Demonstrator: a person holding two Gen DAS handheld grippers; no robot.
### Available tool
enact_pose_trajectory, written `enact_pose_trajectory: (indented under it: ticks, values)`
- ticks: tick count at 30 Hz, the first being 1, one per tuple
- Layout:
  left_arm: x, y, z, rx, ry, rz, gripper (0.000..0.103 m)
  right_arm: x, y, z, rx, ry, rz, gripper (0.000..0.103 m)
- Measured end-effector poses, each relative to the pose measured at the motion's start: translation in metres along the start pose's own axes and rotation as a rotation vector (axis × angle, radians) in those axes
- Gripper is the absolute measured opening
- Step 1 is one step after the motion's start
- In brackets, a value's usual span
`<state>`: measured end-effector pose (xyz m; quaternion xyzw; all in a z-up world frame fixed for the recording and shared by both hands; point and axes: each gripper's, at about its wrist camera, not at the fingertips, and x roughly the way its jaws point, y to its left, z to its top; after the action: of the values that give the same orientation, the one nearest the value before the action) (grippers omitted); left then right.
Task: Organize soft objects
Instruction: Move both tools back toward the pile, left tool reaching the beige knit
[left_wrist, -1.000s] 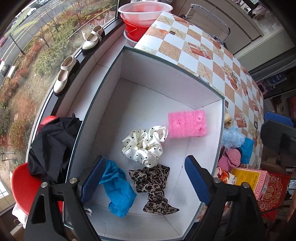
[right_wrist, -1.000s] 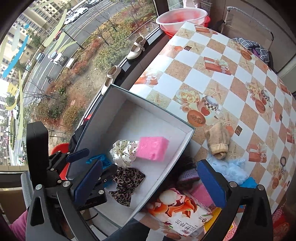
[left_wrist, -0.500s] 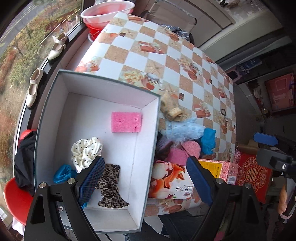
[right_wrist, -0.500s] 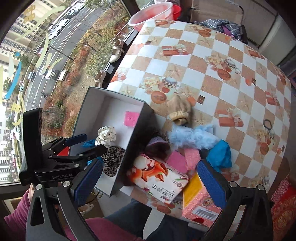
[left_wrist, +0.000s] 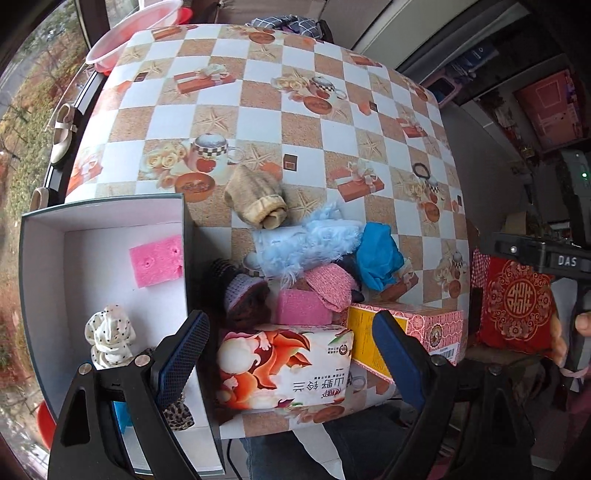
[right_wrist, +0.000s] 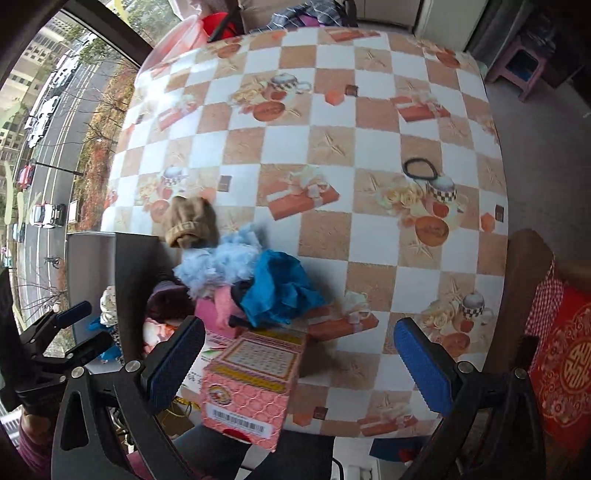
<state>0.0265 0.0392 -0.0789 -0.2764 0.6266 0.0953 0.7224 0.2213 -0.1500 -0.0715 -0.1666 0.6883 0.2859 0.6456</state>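
Much bare table (right_wrist: 373, 122) beyond pile (right_wrist: 236, 269).

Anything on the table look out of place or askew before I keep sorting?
Yes: a black hair tie lies alone on the tablecloth, far from the heap of soft items beside the white box. The pink carton sticks out over the table's near edge. Nothing looks spilled or damaged.

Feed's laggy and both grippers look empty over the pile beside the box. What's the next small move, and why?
Probably lower the open left gripper onto the pink sponge block in the pile. It lies just ahead of the gripper, its top uncovered, and a matching pink sponge is already inside the white box. The right gripper hangs open over the pink carton.
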Motion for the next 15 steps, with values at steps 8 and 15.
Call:
enact_pose_trajectory:
  ticks: [8,15]
  values:
    - [0.063,-0.014,0.052,-0.028,0.065,0.117,0.092,0.083,-0.01,0.009,-0.038,0.126,0.055,0.103]
    - [0.123,0.005,0.106,-0.151,0.153,0.172,0.092,0.133,0.002,0.025,-0.125,0.187,0.077,0.103]
